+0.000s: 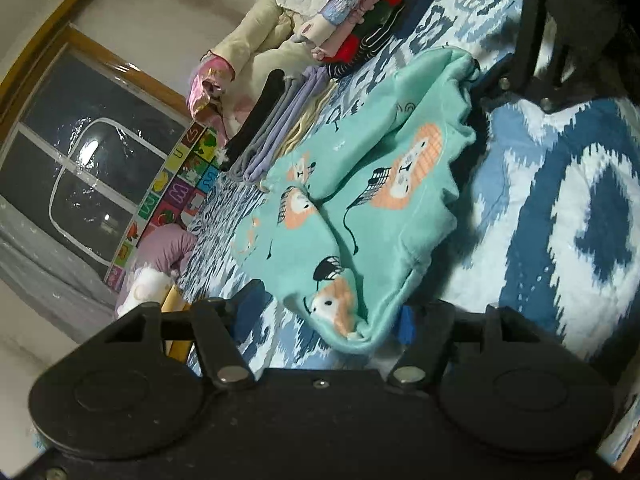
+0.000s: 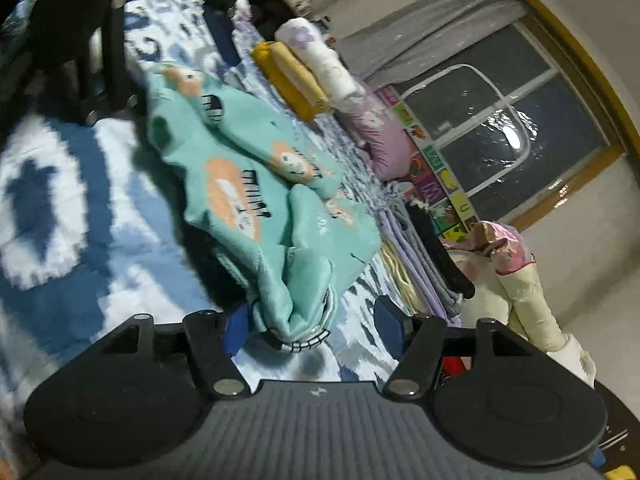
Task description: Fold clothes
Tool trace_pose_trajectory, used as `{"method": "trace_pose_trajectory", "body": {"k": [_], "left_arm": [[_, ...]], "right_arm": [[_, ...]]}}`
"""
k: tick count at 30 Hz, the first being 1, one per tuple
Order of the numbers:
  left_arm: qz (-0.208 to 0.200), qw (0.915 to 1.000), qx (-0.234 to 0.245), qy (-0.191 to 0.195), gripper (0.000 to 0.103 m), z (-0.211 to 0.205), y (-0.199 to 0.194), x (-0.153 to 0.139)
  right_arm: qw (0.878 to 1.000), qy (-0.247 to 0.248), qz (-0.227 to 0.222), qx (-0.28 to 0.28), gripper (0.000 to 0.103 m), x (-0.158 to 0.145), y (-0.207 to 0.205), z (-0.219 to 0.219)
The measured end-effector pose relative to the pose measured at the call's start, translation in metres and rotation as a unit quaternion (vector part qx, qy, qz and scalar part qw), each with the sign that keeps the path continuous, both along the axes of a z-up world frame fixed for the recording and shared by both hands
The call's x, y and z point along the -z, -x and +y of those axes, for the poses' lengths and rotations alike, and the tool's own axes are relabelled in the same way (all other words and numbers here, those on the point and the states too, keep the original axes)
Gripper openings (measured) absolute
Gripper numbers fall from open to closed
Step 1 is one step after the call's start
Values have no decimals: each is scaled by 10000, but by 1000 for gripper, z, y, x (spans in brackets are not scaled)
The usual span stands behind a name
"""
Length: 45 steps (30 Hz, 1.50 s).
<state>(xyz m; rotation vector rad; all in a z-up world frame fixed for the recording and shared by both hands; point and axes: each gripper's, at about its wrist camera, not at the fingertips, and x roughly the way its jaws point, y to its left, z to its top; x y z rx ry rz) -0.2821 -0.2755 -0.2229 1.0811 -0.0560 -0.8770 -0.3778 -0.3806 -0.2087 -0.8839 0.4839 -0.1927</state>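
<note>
The mint garment with lion prints (image 1: 360, 208) lies crumpled on the blue-and-white bedspread (image 1: 560, 184), its long axis running from one of our grippers to the other. Our left gripper (image 1: 332, 316) stands spread around one bunched end; the pads do not seem to press it. Our right gripper (image 2: 312, 320) is likewise spread, the striped-cuff end between its blue pads (image 2: 236, 328). Neither hand is nearer. Folded stacks (image 1: 276, 136) lie beyond.
</note>
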Motion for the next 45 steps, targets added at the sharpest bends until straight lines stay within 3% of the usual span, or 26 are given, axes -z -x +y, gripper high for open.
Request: {"method": "trace_pose_trajectory", "body": {"k": [1,3,4,5,6,8,12,18,22,26,28,30,33,37,39,40,41,45], "left_arm": [[-7,10000,17,4,65,1,0,0],[-20,10000,48,-19,53,2,1,1],[-19,10000,67,-39,49,2,1,2],[-22,9999,79,-64,38,2,2,3],[-39,9999,74,-103,29,1,4,4],[-71,9998,63,-181,23,-1,8,5],[26,9995,108,-281,20,10,17,-8],[595,9943,538,-702,20,47,42,-38],[1144,9919,559,-24,22,56,35,-69],[1822,9791,488,756,23,55,6,-86],[2315,9647,434,1179,23,53,-16,-90],[2876,9436,350,1604,23,52,-39,-93],[3689,9054,235,2086,23,47,-72,-92],[4561,8566,-2,2414,23,39,-110,-81],[4816,8401,-58,2494,23,38,-120,-78],[4911,8333,-46,2538,23,36,-123,-78],[4993,8270,-28,2584,23,35,-127,-78],[5264,7983,57,2927,21,34,-144,-81]], "right_arm": [[10000,-3,-60,3,63,1,-1,-1],[9999,-63,-82,-62,53,2,-1,-2],[9999,-99,-81,-91,43,3,-1,-3],[9998,-162,-41,-123,35,4,-2,-3],[9996,-250,18,-156,32,4,-3,-2],[9987,-470,57,-173,28,1,-3,-4],[9967,-773,101,-213,26,-14,8,-3],[9925,-918,488,-638,26,-36,57,15],[9943,-904,71,-568,28,-48,70,20],[9902,-1235,-510,-407,32,-59,58,5],[9849,-1561,-644,-375,33,-63,48,-6],[9735,-2130,-753,-342,34,-67,40,-22],[9491,-3014,-858,-309,42,-73,27,-47],[9168,-3928,-666,-257,49,-66,4,-73],[8965,-4390,-561,-221,46,-62,-6,-87],[8850,-4622,-510,-231,32,-60,-10,-93],[8729,-4851,-459,-241,28,-59,-14,-99],[8159,-5751,-548,-246,28,-57,-26,-128]]}}
